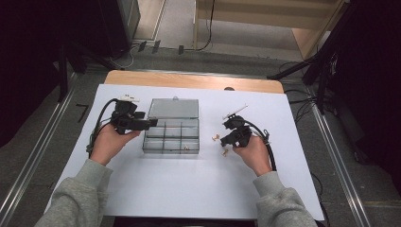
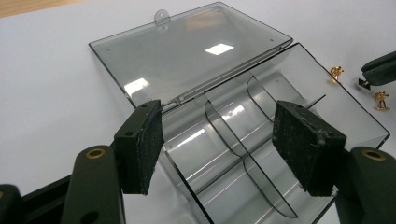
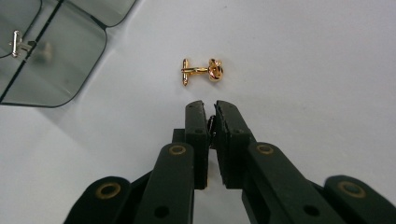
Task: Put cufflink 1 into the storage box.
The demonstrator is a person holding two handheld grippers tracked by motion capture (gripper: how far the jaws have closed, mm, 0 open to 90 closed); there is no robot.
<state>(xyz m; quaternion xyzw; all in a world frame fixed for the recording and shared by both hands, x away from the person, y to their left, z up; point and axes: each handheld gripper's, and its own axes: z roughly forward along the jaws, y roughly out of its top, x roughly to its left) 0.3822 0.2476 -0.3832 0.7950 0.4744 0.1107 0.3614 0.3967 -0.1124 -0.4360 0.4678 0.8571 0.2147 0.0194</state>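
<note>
Okay, near first: right gripper jaws pinched almost together, thin slit left, can't tell if anything's in it. Gold cufflink just past tips at 12 o'clock, lying on white sheet. Tiny, light, hard, probably slick metal, likely to skitter. Grab across thin post, not round knot. Farther off at 10 o'clock, clear box. Left gripper gaping wide at its edge, holding nothing.

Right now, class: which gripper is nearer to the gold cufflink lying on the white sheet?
Right. The right gripper sits just short of the gold cufflink, jaws almost closed. The left gripper is across the clear plastic box, at its far edge.
</note>
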